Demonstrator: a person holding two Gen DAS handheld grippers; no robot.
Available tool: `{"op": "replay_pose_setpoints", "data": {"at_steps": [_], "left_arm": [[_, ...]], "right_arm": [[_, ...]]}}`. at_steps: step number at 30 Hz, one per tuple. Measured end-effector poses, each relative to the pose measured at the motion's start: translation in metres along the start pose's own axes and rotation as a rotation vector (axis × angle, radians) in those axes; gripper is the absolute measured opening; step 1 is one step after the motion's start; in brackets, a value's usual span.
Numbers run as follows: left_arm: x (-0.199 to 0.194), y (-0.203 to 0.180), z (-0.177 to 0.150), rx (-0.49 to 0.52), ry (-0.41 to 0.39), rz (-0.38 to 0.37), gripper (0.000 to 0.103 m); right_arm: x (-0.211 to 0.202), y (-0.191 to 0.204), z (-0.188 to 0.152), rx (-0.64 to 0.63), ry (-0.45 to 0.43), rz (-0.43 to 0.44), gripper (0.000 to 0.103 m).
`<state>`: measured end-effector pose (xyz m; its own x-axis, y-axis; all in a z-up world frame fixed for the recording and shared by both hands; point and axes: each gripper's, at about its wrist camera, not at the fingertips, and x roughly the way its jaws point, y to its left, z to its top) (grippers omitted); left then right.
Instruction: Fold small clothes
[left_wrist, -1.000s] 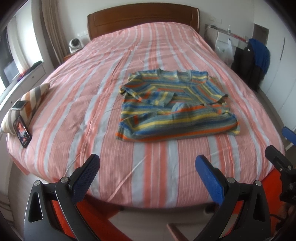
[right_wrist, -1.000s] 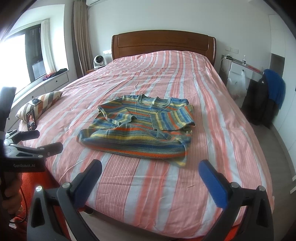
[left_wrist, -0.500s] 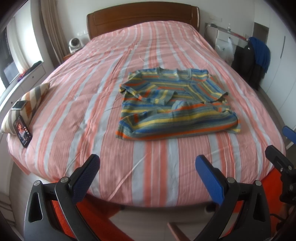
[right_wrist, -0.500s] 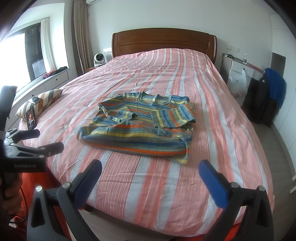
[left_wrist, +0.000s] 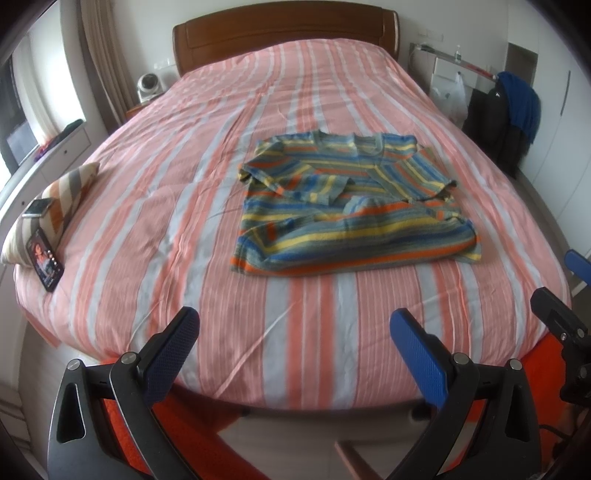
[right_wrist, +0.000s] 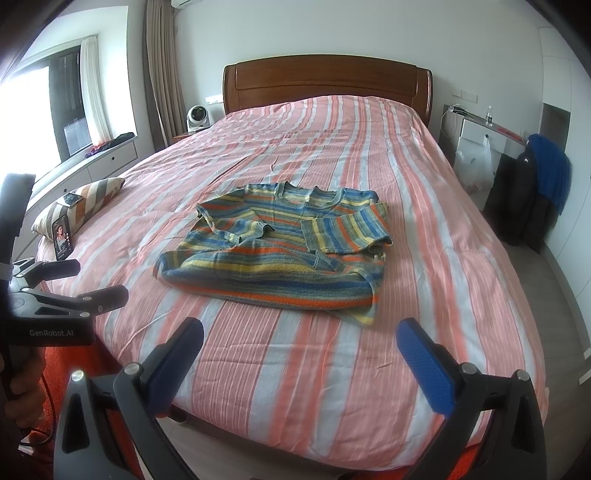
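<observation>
A small striped sweater (left_wrist: 347, 206) in blue, yellow, orange and grey lies partly folded on the pink striped bed (left_wrist: 207, 206), sleeves laid across its body. It also shows in the right wrist view (right_wrist: 280, 251). My left gripper (left_wrist: 293, 332) is open and empty, above the foot edge of the bed, short of the sweater. My right gripper (right_wrist: 301, 345) is open and empty too, above the bed's foot edge and apart from the sweater. The left gripper's body (right_wrist: 55, 302) shows at the left of the right wrist view.
A striped pillow (left_wrist: 55, 199) with a phone (left_wrist: 46, 258) leaning on it sits at the bed's left edge. A wooden headboard (right_wrist: 325, 81) stands at the far end. A chair with dark and blue clothes (right_wrist: 535, 188) stands on the right. An orange rug (left_wrist: 207, 417) lies below.
Both grippers have moved slightly forward toward the bed. The sweater has not moved and both grippers stay open.
</observation>
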<state>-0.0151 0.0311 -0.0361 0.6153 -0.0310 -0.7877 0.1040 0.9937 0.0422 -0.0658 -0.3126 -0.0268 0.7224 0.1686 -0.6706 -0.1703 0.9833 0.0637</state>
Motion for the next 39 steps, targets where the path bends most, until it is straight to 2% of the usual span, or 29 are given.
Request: {"op": "replay_pose_setpoints", "data": {"at_steps": [7, 34, 39], "left_arm": [[0.002, 0.000, -0.008, 0.002, 0.005, 0.004, 0.103], [0.003, -0.001, -0.006, 0.002, 0.009, 0.003, 0.103], [0.012, 0.028, -0.006, -0.084, 0.020, 0.022, 0.103]], "right_arm": [[0.001, 0.000, -0.001, 0.000, 0.005, -0.001, 0.103], [0.005, 0.007, -0.002, -0.006, 0.020, 0.006, 0.103], [0.005, 0.002, -0.001, 0.009, 0.021, 0.003, 0.103]]}}
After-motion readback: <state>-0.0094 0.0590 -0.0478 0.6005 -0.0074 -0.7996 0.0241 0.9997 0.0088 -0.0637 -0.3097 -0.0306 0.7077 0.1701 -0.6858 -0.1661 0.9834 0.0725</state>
